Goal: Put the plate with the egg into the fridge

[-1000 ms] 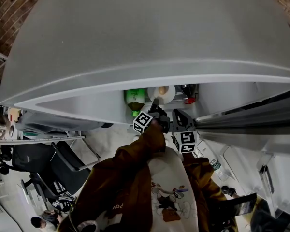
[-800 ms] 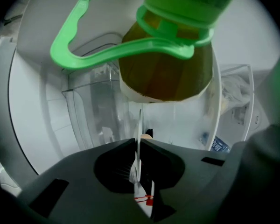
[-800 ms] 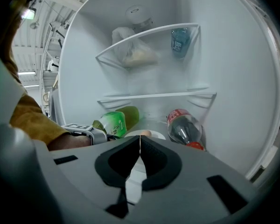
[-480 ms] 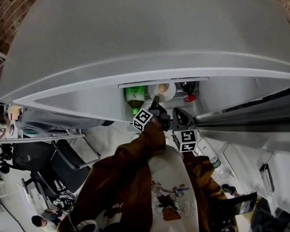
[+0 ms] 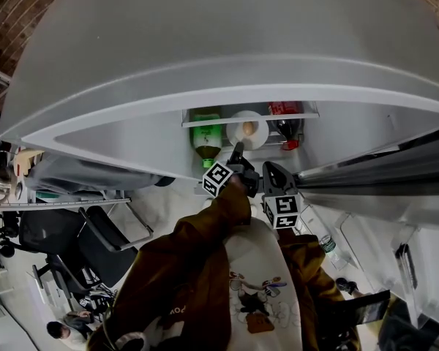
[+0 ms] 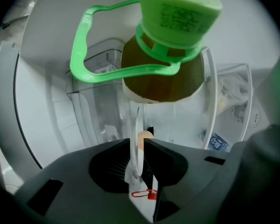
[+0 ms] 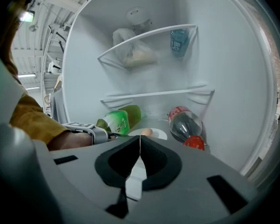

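Observation:
A white plate [image 5: 260, 139] with a tan egg [image 5: 247, 129] lies on a fridge shelf between a green bottle [image 5: 207, 139] and a red-capped cola bottle [image 5: 287, 119]. My left gripper [image 5: 238, 151] reaches to the plate's near rim. In the left gripper view the plate [image 6: 134, 122] stands edge-on between the jaws of that gripper [image 6: 139, 143], which are opening, with a small gap beside the rim. The egg [image 6: 144, 136] shows just past them, and the green bottle [image 6: 177, 17] is right overhead. My right gripper [image 7: 140, 148] is shut and empty, back from the plate [image 7: 155, 134].
An upper wire shelf holds a pale bag [image 7: 133, 52] and a blue-labelled bottle [image 7: 178, 41]. The fridge's white walls [image 7: 233, 87] close in on both sides. The open door [image 5: 366, 196] hangs at the right, with chairs [image 5: 66, 247] on the floor at the left.
The head view has shifted, so more of the fridge shelf, plate and bottles shows under the fridge top. Both grippers stay almost where they were.

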`<action>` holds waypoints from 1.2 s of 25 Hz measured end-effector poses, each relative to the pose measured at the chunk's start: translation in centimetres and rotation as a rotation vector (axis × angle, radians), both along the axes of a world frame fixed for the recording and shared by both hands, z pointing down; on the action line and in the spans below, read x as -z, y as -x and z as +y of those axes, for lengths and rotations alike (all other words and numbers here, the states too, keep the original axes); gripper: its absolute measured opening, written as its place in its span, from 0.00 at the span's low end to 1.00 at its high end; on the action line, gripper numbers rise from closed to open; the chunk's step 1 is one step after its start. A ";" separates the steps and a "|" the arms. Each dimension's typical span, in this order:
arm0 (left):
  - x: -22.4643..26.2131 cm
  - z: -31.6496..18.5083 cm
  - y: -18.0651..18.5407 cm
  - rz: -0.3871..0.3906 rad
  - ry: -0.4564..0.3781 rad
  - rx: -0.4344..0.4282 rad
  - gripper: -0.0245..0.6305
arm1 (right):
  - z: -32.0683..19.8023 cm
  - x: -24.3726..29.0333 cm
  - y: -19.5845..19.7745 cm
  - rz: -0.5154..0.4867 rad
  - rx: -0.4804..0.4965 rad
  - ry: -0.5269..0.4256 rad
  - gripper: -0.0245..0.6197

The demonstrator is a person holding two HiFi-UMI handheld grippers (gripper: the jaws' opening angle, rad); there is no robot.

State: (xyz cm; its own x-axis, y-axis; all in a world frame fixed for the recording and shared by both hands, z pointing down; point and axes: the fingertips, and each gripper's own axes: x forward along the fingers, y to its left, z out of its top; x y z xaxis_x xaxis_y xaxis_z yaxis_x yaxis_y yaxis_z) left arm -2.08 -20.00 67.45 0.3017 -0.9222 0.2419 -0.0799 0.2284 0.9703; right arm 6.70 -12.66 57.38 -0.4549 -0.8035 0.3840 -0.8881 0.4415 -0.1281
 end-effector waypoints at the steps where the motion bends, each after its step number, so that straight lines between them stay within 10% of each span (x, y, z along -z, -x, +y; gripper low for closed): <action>1: 0.1 0.1 0.0 0.000 -0.003 -0.002 0.15 | 0.1 0.0 0.0 0.000 0.000 0.001 0.05; 30: -0.1 1.5 -2.6 0.057 0.035 -0.002 0.15 | 1.6 -0.5 -2.0 0.017 -0.017 0.001 0.05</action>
State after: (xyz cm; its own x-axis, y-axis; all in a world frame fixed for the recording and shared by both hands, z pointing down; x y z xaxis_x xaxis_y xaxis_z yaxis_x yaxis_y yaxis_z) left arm 0.53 -18.51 67.54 0.3179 -0.9129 0.2560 -0.0247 0.2619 0.9648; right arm 8.66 -11.10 57.86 -0.4347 -0.8107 0.3922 -0.8974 0.4264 -0.1132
